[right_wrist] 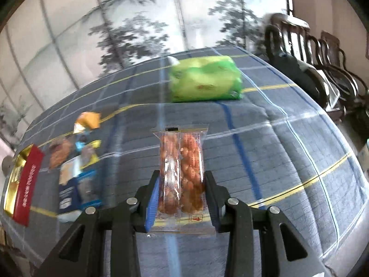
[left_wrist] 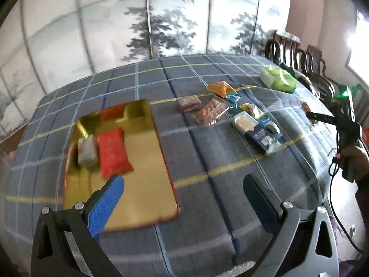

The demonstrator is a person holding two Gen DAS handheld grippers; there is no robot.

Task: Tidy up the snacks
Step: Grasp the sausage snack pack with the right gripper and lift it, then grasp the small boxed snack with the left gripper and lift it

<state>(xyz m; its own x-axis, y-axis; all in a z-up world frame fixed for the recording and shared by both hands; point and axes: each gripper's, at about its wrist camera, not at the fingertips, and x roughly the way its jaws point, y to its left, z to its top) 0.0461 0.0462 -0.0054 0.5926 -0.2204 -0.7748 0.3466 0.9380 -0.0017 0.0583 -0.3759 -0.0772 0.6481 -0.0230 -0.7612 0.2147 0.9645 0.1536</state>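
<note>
My right gripper [right_wrist: 182,180] is shut on a clear packet of twisted fried-dough snacks [right_wrist: 181,164], held above the checked tablecloth. My left gripper [left_wrist: 182,182] stands open with nothing between its fingers, over the near edge of a gold tray [left_wrist: 143,161]. In the tray lie a red snack packet [left_wrist: 113,152] and a silvery packet [left_wrist: 87,150]. Several loose snacks lie right of the tray: a clear packet of orange snacks [left_wrist: 211,112], a pinkish packet [left_wrist: 188,103], an orange packet [left_wrist: 221,88] and a blue-and-white packet [left_wrist: 258,131]. The right gripper [left_wrist: 322,118] shows at the right edge of the left wrist view.
A green pack of tissues [right_wrist: 205,82] lies at the far side of the table. Dark wooden chairs [right_wrist: 311,53] line the right side. A painted folding screen [left_wrist: 150,23] stands behind the table. A person's hand [left_wrist: 355,159] holds the right gripper's handle.
</note>
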